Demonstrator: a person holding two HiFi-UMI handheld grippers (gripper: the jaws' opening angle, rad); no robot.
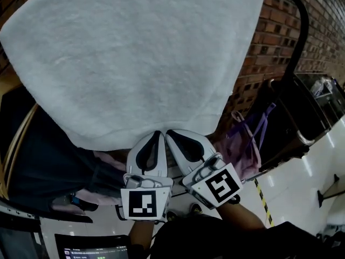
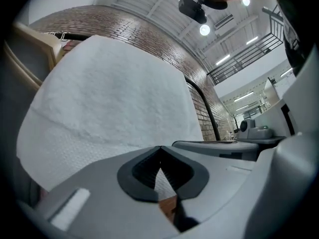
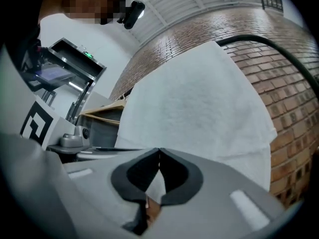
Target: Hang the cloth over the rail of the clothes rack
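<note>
White cloth (image 1: 135, 63) draped over black rail (image 1: 302, 31), hanging before brick wall (image 1: 269, 53), left tool (image 1: 159, 134) and right tool (image 1: 169, 133) side by side at its lower edge, each closed on the hem.

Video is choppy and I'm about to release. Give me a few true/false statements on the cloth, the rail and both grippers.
1. The left gripper is shut on the lower edge of the white cloth. True.
2. The right gripper is open and clear of the cloth. False: its jaws are together, pinching that same edge.
3. The grippers hold opposite corners of the cloth. False: they sit side by side on the lower edge.
4. A black rail comes out from under the top of the cloth. True.
5. The wall behind is plain white plaster. False: it is a brick wall.
</note>
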